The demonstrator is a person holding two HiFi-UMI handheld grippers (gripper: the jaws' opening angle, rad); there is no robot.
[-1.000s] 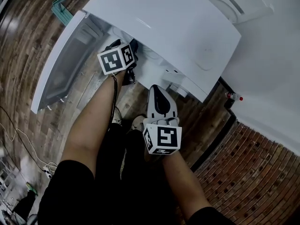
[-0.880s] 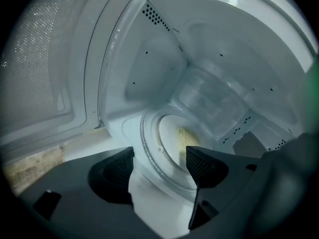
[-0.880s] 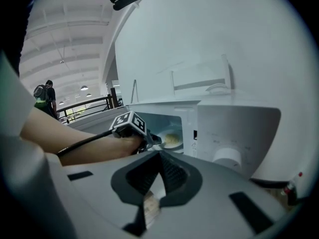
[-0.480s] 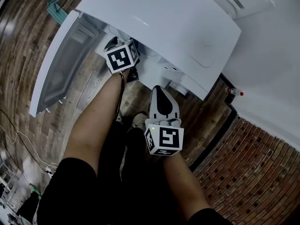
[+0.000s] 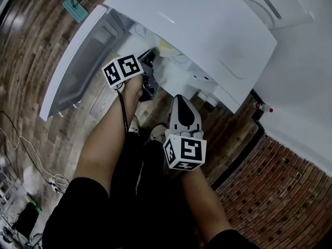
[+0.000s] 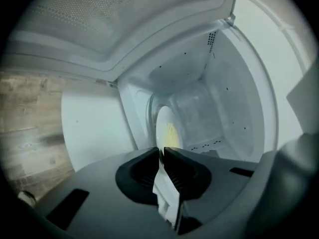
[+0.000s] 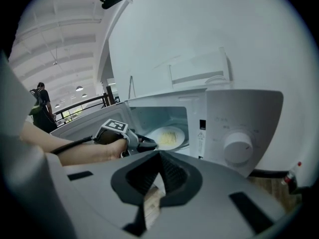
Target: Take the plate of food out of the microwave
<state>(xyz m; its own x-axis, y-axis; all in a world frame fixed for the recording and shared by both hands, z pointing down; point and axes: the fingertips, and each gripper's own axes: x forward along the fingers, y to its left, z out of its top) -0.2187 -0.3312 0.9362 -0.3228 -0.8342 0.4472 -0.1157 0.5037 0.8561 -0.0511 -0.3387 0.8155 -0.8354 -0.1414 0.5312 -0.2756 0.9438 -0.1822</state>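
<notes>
The white round plate of yellow food (image 7: 168, 136) sits inside the white microwave oven (image 7: 239, 118), and the microwave's door (image 5: 78, 61) stands wide open at the left side of the cavity. The left tool (image 6: 161, 152) reaches into the microwave's mouth, its jaws closing almost together on the plate's near rim. The right tool (image 7: 159, 156) is outside, in front of the microwave's control panel side. Its jaws are together with nothing between them, above the wooden floor (image 5: 31, 45).
</notes>
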